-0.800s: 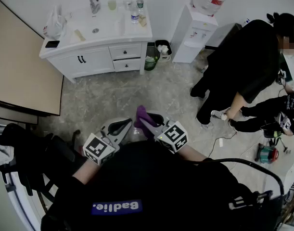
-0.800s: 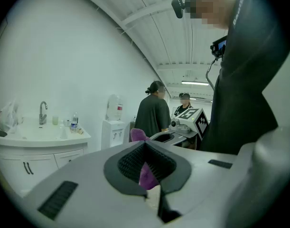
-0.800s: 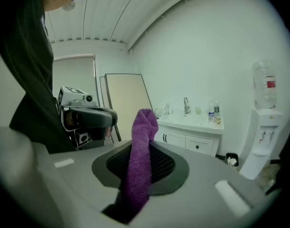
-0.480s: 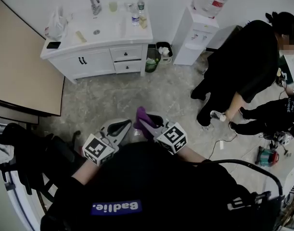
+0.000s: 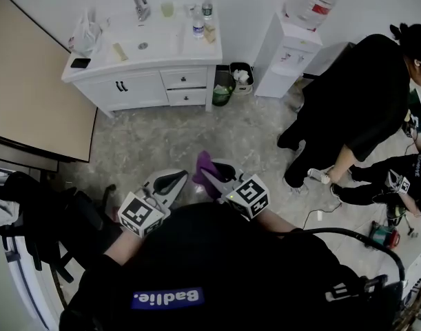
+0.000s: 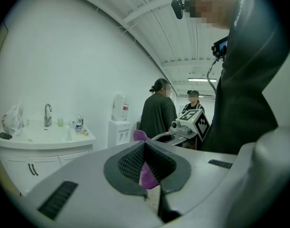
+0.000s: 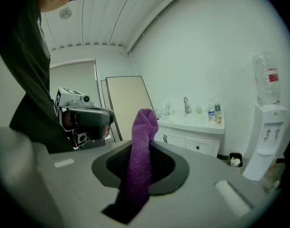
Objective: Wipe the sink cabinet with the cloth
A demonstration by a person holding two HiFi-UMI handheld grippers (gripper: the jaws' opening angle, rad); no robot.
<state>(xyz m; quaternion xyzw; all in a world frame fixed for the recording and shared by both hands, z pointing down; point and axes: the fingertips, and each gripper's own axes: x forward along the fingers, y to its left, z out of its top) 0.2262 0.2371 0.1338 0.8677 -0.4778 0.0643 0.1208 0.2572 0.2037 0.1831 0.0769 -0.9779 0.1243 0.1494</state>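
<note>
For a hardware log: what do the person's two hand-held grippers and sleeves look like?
Both the left hand-held gripper and right hand-held gripper have light grey shells and dark ribbed jaw pads; each carries a white cube with black square markers. The person's black top leaves the forearms bare.

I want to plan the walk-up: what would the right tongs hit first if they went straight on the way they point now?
Nothing close: the right tongs, shut on the purple cloth, point over open floor, then probably the sink cabinet or the beige board beside it; depth is unclear.
</note>
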